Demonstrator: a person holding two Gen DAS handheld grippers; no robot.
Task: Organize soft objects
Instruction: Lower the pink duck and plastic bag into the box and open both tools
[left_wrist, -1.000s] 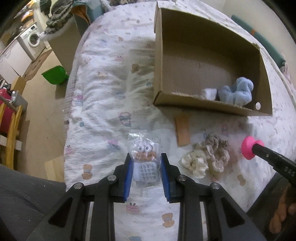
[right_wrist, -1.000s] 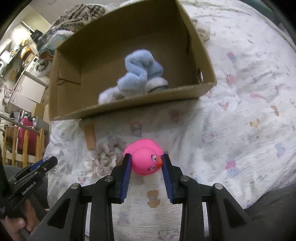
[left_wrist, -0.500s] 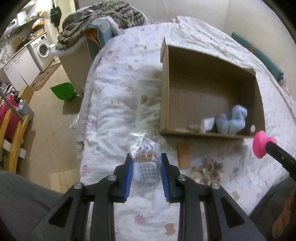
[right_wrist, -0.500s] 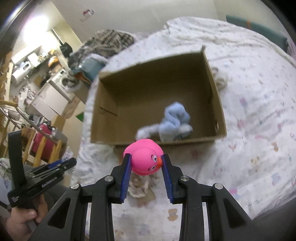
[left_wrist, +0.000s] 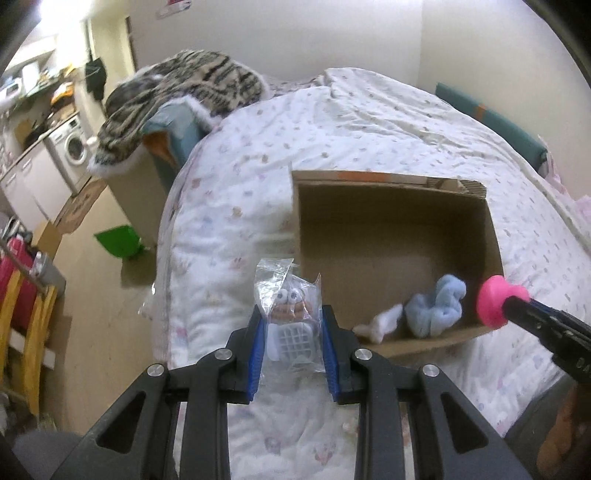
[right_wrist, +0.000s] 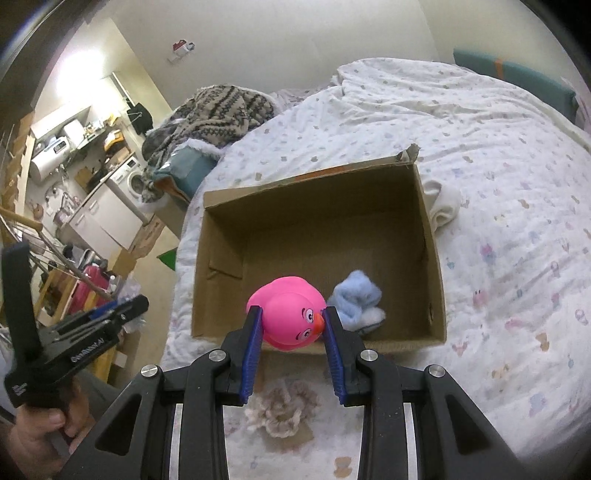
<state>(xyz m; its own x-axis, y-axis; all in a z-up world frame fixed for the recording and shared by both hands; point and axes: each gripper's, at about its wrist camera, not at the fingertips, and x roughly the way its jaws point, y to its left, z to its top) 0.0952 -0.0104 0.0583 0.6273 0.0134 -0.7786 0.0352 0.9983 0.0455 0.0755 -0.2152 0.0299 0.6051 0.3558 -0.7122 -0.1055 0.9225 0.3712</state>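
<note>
You're carrying two toys to the box, both lifted clear of the bed.

Your right gripper (right_wrist: 291, 326) is clamped on the pink duck (right_wrist: 286, 317), beak pointing right against the right pad, body running away from you, over the near wall of the box (right_wrist: 314, 218). Your left gripper (left_wrist: 291, 332) pinches the bagged toy (left_wrist: 290, 314) upright, eyes facing you, just left of the box. Next, I'd judge, move each in over the floor and open, clear of the blue plush (right_wrist: 354, 297).
</note>
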